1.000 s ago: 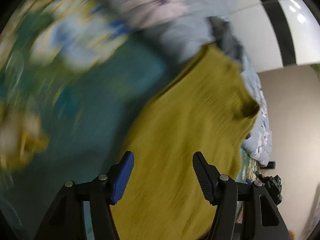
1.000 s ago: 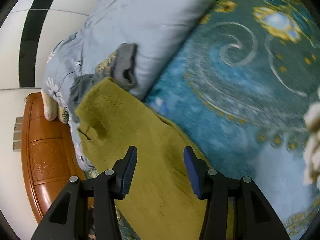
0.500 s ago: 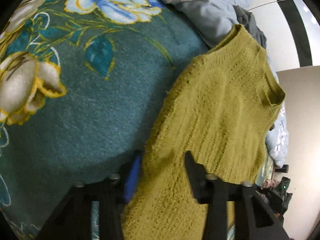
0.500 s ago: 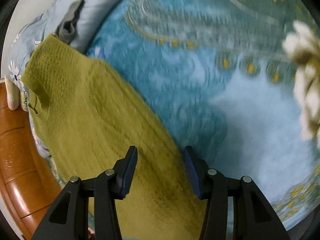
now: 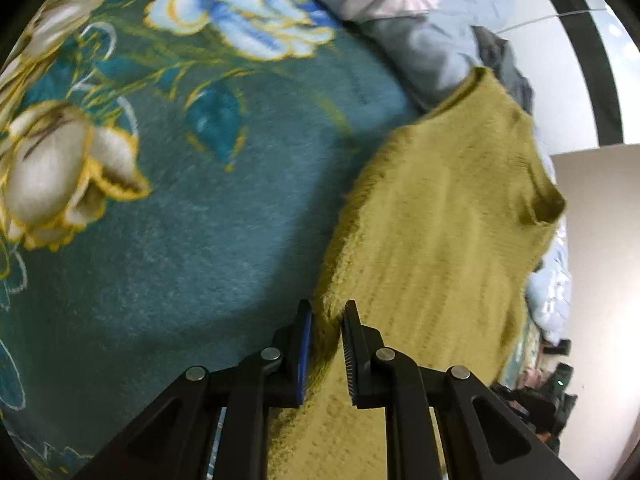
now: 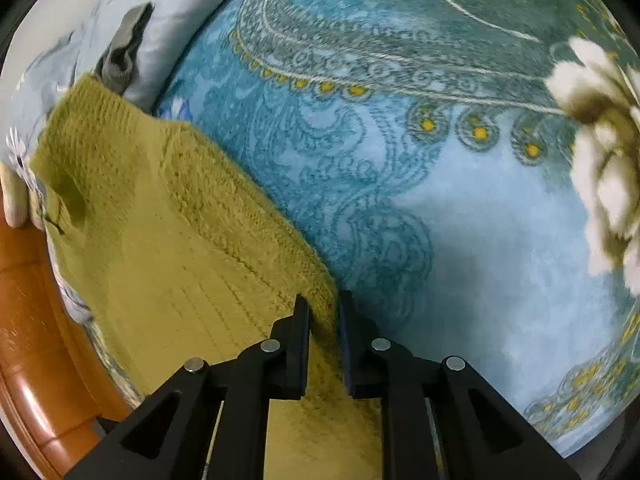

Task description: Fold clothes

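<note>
An olive-green knitted sweater (image 5: pixel 440 220) lies flat on a teal floral blanket (image 5: pixel 200 240), its neck end toward the pillows. In the left wrist view my left gripper (image 5: pixel 327 310) pinches the sweater's left side edge; its jaws are closing, with a fold of knit squeezed between the pads. In the right wrist view the same sweater (image 6: pixel 160 220) fills the lower left. There my right gripper (image 6: pixel 323 300) grips the sweater's right side edge, its jaws also closing with the knit between them. Both grippers point steeply down at the bed.
A grey-blue flowered duvet (image 5: pixel 400 8) is bunched at the head of the bed, with a dark grey garment (image 5: pixel 504 60) on it just beyond the sweater. A wooden bed frame (image 6: pixel 28 340) runs along the left. The patterned blanket (image 6: pixel 400 160) spreads to the right.
Both grippers came down onto the sweater's side edges and their jaws narrowed from wide apart to pinching the knit. The left view swung from blurred motion to a steady look at the edge.
</note>
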`<state>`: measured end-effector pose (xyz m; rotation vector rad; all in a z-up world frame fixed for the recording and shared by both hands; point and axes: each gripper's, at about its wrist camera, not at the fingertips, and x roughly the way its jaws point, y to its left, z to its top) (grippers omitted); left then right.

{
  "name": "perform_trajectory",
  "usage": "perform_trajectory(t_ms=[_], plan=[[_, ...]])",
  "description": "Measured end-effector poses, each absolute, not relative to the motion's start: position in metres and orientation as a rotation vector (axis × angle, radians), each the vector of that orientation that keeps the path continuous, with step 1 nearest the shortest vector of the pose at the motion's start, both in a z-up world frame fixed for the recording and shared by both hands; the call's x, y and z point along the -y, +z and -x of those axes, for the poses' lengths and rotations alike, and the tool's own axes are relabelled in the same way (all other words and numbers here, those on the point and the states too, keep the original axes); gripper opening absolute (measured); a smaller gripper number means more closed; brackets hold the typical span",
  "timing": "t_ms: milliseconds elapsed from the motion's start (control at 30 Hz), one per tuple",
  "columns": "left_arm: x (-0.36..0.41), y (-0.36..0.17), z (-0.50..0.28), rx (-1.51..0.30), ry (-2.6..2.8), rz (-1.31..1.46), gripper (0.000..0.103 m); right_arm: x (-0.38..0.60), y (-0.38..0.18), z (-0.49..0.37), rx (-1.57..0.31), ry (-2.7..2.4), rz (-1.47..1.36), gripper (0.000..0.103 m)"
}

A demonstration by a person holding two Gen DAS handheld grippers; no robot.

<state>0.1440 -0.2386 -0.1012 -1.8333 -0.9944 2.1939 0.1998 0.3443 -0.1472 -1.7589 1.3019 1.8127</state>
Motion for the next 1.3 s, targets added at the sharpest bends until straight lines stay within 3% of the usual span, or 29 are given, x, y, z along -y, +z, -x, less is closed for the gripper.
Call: perform_trajectory(t_ms=[100, 200, 300, 467, 567, 633, 833, 967, 1000, 1033, 1067, 1100, 1200, 1300], plan=[[0.24, -0.083, -0.136, 0.884, 2.244, 1.796, 0.02, -0.354, -0.134, -0.207, -1.379, 1.831, 1.615, 0.023], [0.233, -0.061, -0.116, 0.767, 2.304, 1.709, 0.023, -0.351, -0.11, -0.197, -1.298, 1.989, 1.508, 0.027], [0.219, -0.04, -0.075, 0.671, 2.338, 1.637, 0.024, -0.337, -0.089, -0.181, -1.236, 2.183, 1.448, 0.039], [0.149, -0.003, 0.011, 0.246, 2.46, 1.504, 0.025, -0.302, -0.085, -0.152, -1.157, 2.355, 1.475, 0.04], [0.121, 0.01, 0.054, 0.029, 2.396, 1.478, 0.038, -0.3, -0.091, -0.157, -1.192, 2.354, 1.489, 0.04], [0.105, 0.012, 0.08, -0.04, 2.341, 1.482, 0.056, -0.303, -0.091, -0.153, -1.215, 2.349, 1.482, 0.04], [0.062, -0.012, 0.129, -0.269, 2.239, 1.578, 0.064, -0.301, -0.078, -0.157, -1.141, 2.408, 1.487, 0.04], [0.063, -0.03, 0.136, -0.302, 2.209, 1.647, 0.063, -0.304, -0.074, -0.158, -1.121, 2.415, 1.49, 0.04], [0.066, -0.029, 0.136, -0.281, 2.221, 1.638, 0.062, -0.304, -0.073, -0.157, -1.114, 2.415, 1.493, 0.04], [0.069, -0.029, 0.135, -0.259, 2.23, 1.629, 0.051, -0.305, -0.072, -0.155, -1.106, 2.417, 1.498, 0.04], [0.071, -0.027, 0.133, -0.244, 2.237, 1.616, 0.039, -0.306, -0.07, -0.152, -1.094, 2.421, 1.505, 0.04], [0.072, -0.024, 0.13, -0.246, 2.25, 1.593, 0.018, -0.306, -0.069, -0.147, -1.079, 2.429, 1.51, 0.04], [0.076, -0.008, 0.109, -0.257, 2.296, 1.476, 0.011, -0.301, -0.059, -0.128, -1.01, 2.475, 1.523, 0.04], [0.078, 0.015, 0.075, -0.257, 2.322, 1.327, 0.01, -0.296, -0.045, -0.109, -0.952, 2.528, 1.533, 0.04]])
